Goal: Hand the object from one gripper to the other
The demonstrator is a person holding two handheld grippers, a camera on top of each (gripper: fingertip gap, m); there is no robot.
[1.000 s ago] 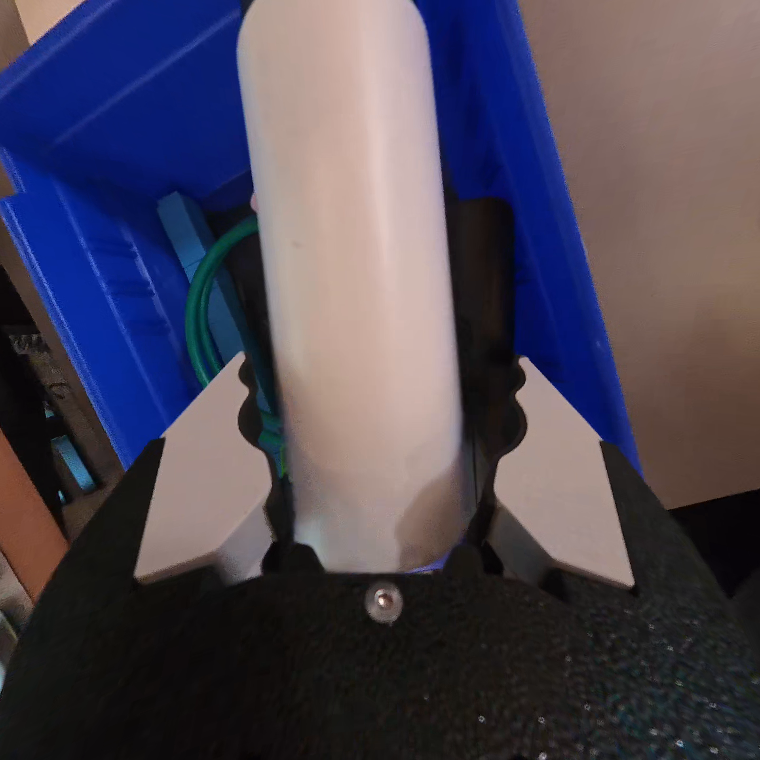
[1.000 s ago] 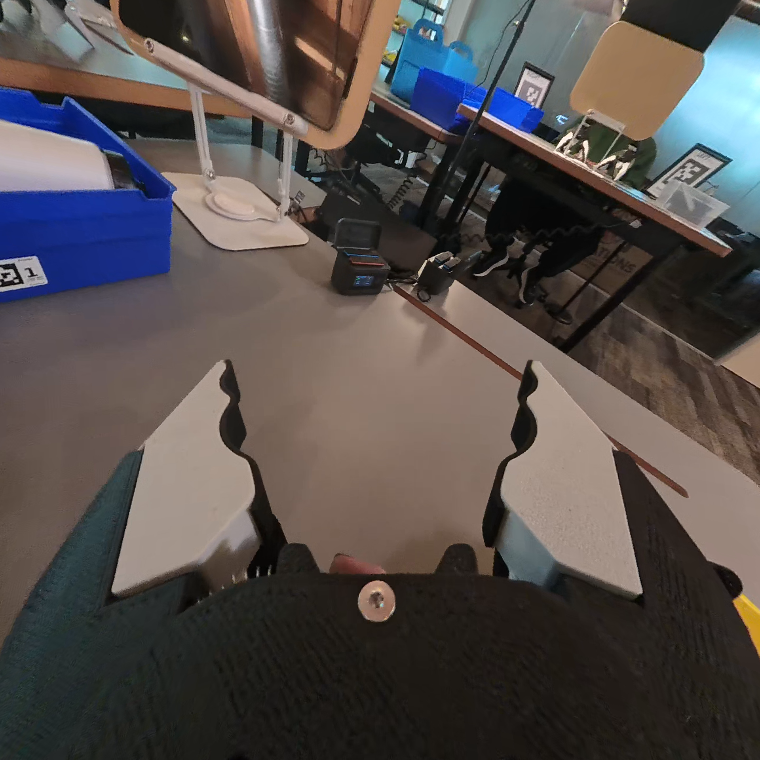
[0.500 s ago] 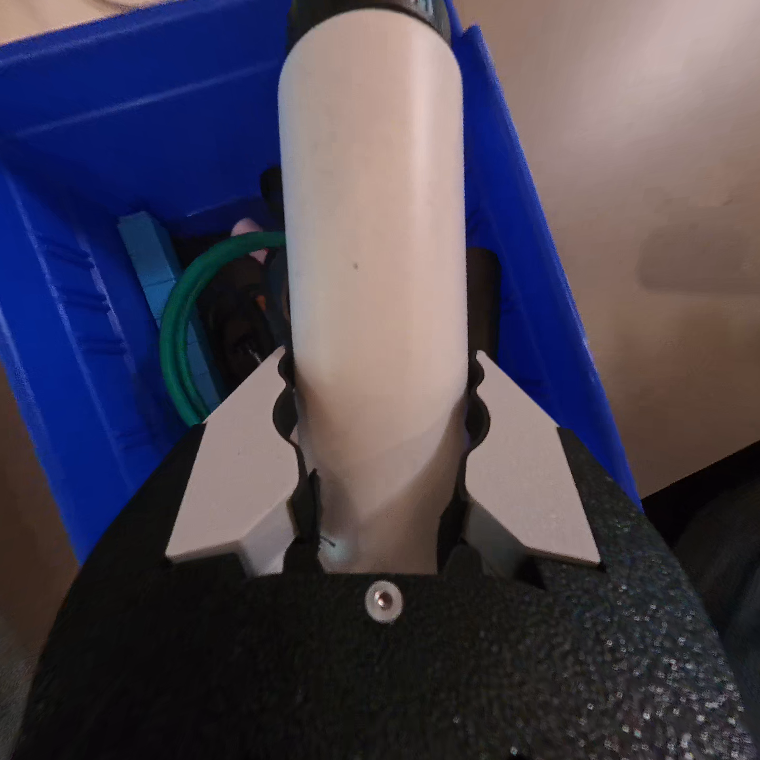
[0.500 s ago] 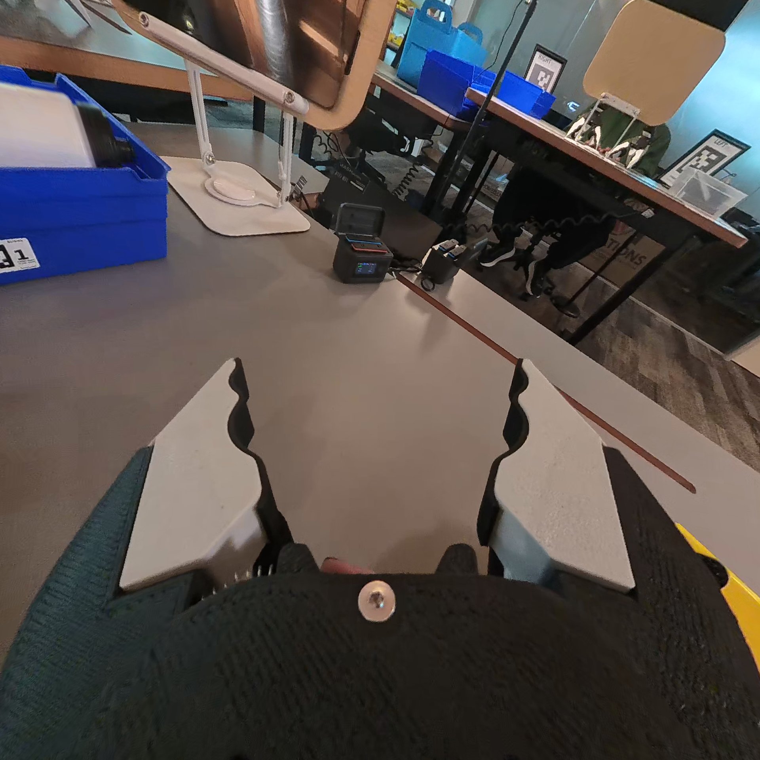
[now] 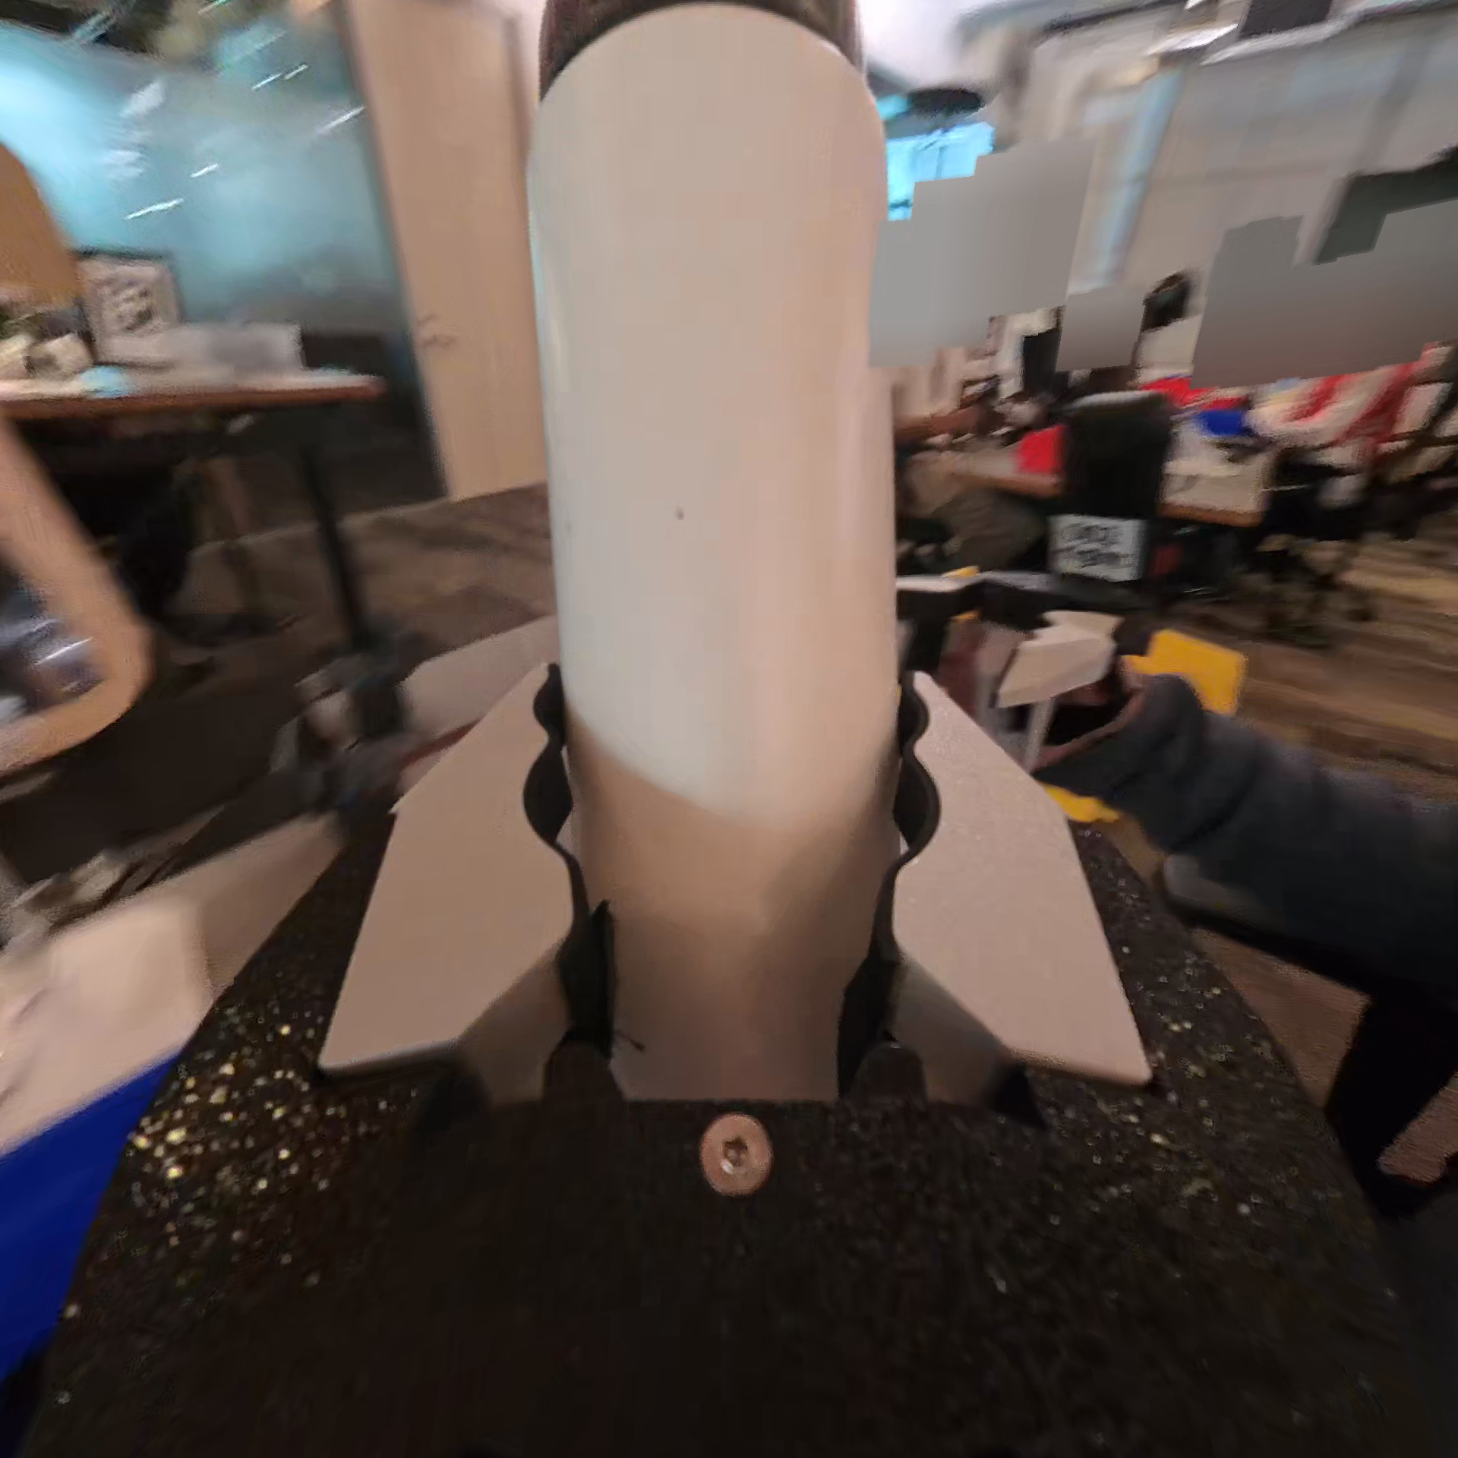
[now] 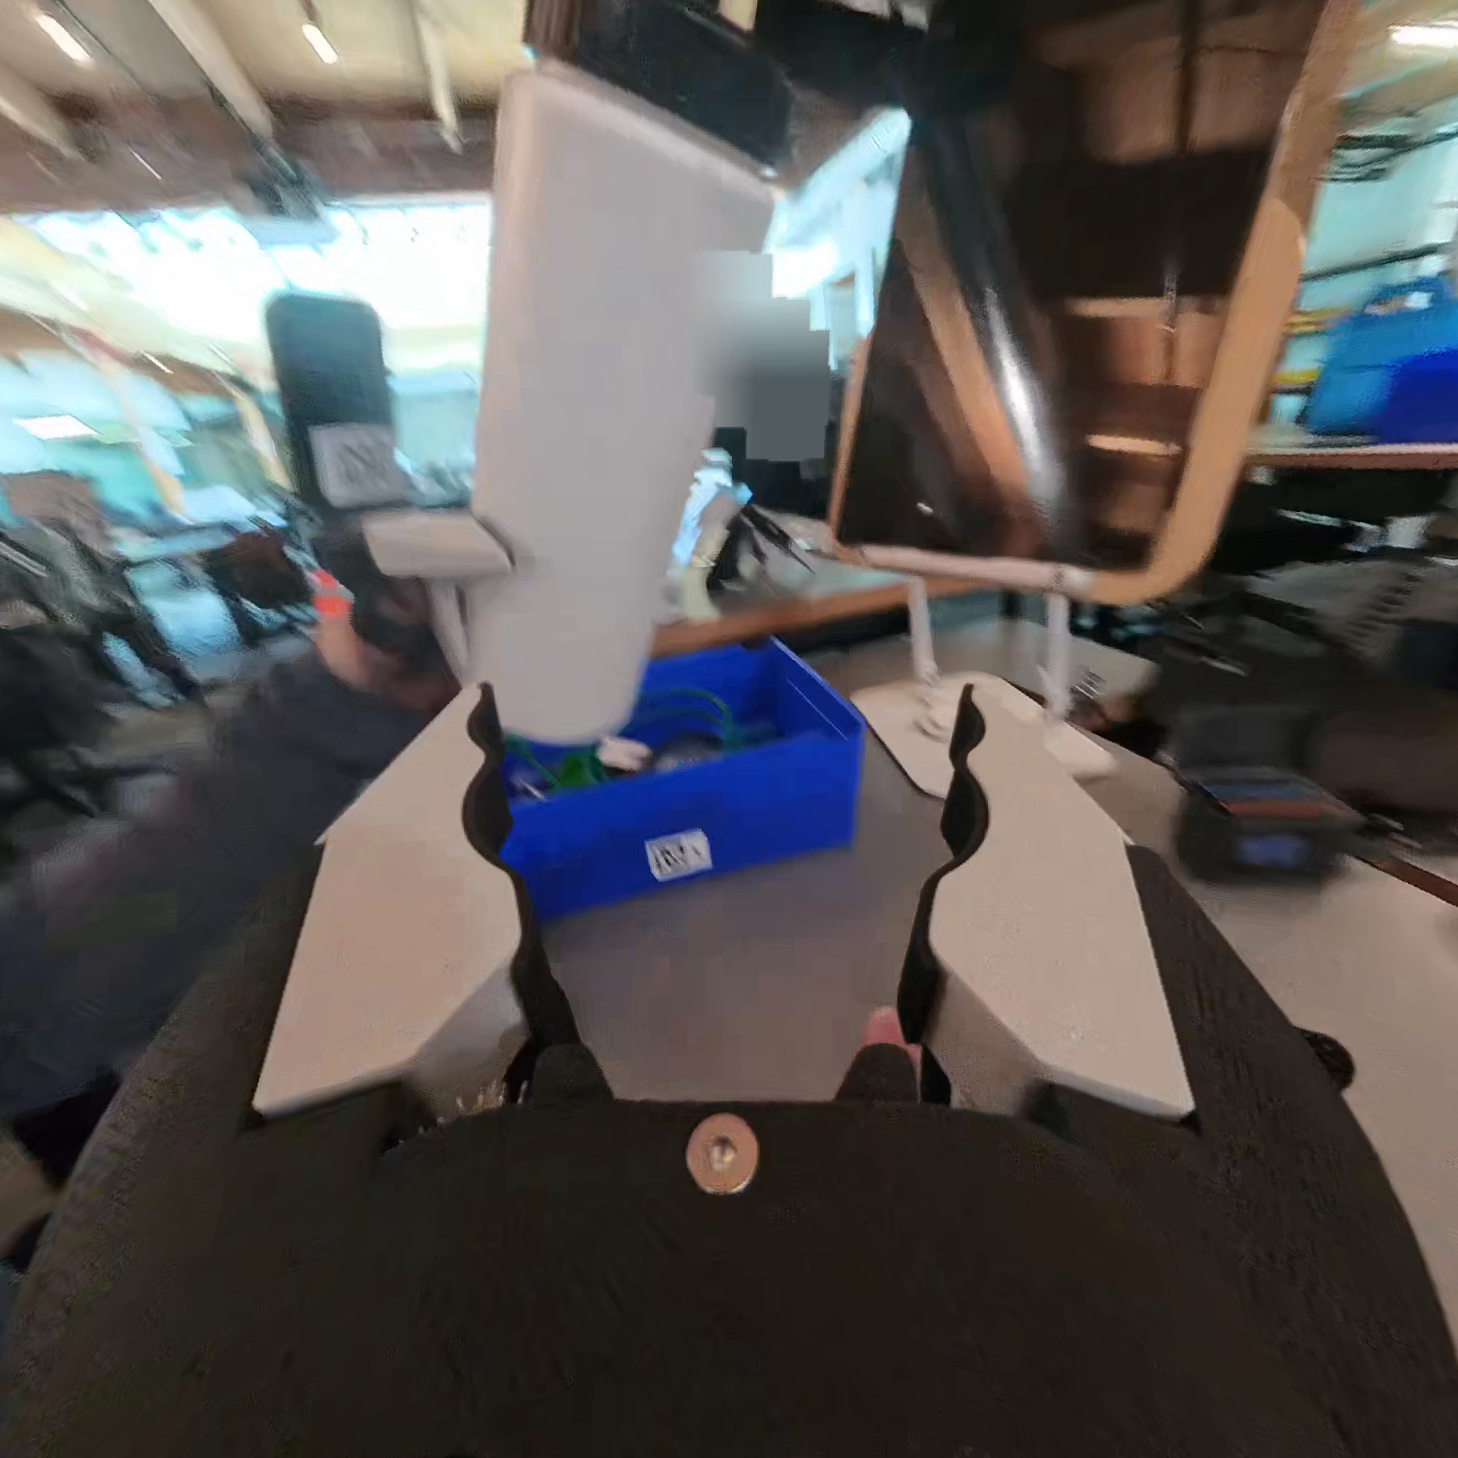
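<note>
A tall white bottle (image 5: pixel 710 434) with a dark cap stands lengthwise between my left gripper's jaws. My left gripper (image 5: pixel 730 686) is shut on its lower part and holds it in the air. In the right wrist view the same bottle (image 6: pixel 607 410) hangs tilted, cap up, just beyond my right gripper (image 6: pixel 724 698), its base near the left fingertip. My right gripper is open and empty. One left gripper finger (image 6: pixel 434 544) shows beside the bottle. The right gripper (image 5: pixel 1057 655) also shows at the right of the left wrist view, on a dark sleeve (image 5: pixel 1262 797).
A blue bin (image 6: pixel 686 820) with green cable and small parts sits on the grey table (image 6: pixel 710 962) behind the bottle. A wood-framed mirror (image 6: pixel 1065 315) on a white stand is at the right. A small black device (image 6: pixel 1262 820) lies far right. Desks and chairs fill the background. The small black device (image 6: pixel 1262 820) is about 35 centimetres from both grippers' fingertips.
My left gripper has lifted the white bottle out of the blue bin and swung it up and to the right. My right gripper has turned left to face the bottle and bin, still open.
</note>
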